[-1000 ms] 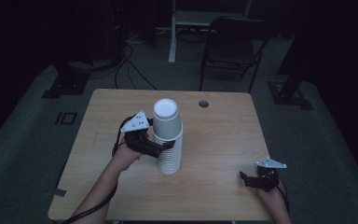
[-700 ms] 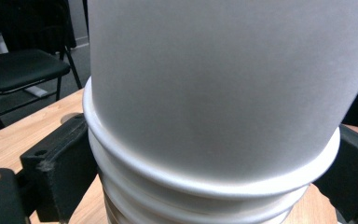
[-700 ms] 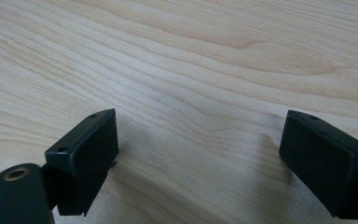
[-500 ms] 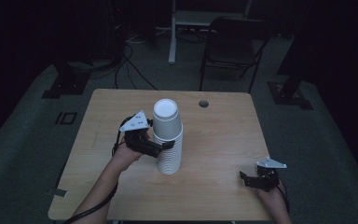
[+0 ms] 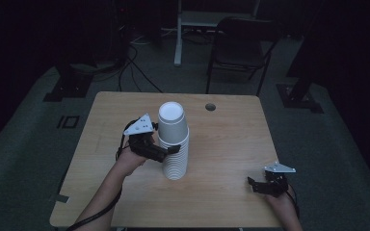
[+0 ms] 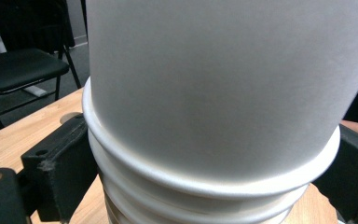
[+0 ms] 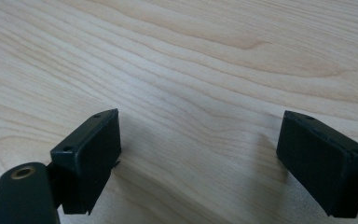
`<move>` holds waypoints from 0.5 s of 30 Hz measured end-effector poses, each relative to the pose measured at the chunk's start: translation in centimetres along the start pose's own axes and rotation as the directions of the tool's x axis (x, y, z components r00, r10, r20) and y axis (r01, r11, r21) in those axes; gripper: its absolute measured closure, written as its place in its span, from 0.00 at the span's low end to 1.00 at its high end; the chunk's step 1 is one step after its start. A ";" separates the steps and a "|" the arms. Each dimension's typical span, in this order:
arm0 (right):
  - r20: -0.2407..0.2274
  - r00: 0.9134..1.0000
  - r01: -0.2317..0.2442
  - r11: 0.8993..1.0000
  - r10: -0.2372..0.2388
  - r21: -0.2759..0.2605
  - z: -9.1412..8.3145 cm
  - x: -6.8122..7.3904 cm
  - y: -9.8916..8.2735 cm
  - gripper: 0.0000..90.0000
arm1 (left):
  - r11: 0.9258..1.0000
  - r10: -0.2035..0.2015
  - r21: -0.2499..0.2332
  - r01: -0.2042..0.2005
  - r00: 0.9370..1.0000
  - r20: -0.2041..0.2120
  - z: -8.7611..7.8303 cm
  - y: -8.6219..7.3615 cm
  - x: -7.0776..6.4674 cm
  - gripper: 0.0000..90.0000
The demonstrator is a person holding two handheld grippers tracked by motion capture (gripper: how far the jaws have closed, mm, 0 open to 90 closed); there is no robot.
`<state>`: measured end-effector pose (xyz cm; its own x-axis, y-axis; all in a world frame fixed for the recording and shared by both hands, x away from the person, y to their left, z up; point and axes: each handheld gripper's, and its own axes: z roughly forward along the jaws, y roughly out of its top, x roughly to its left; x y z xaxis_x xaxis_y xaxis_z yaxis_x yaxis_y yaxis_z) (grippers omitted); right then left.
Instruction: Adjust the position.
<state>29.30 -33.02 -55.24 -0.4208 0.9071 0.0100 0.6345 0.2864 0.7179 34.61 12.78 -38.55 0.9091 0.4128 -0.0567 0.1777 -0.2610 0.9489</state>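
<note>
Dim all round, the room falls away into black past a folding chair [image 5: 238,43] and some cables on the floor, and only the pale wooden desk [image 5: 221,144] catches any light. Near its middle stands a tall stack of white paper cups [image 5: 174,144], upside down, rims ringed one below another. The left tongs [image 5: 166,153] have their jaws on either side of that stack about halfway up; in the left gripper view [image 6: 205,186] the black pads sit against the rolled rims, so I'd say they are closed on the cups. The right tongs [image 5: 255,184] rest low at the near right corner, well apart from the stack, jaws spread wide over bare wood with nothing in them [image 7: 200,163]. My worry is the height of that tower: a sideways tug from mid-stack could tip it over, or a lift could split it, the lower cups staying behind or dropping loose. Squeezing harder might crush the thin paper walls, and with the other hand so far off nothing would steady the base.
</note>
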 end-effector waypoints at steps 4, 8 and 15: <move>-0.001 1.000 0.014 1.000 -0.014 0.004 -0.1 0.5 0.3 0.13 | 1.000 -0.001 0.003 0.001 1.000 0.000 0.0 0.0 0.0 0.06; -0.020 1.000 -0.012 1.000 0.012 -0.023 -0.4 0.7 0.6 0.13 | 1.000 0.000 -0.001 0.000 1.000 -0.001 0.0 0.0 0.0 0.06; -0.084 0.996 -0.003 0.999 0.000 -0.033 -1.0 1.2 1.4 0.13 | 1.000 0.002 0.005 -0.002 1.000 0.001 0.0 0.0 0.0 0.06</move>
<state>29.04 -31.79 -53.51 -0.4739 0.8779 0.0686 0.6139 0.2735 0.7405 34.63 12.80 -38.49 0.9097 0.4115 -0.0553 0.1780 -0.2661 0.9474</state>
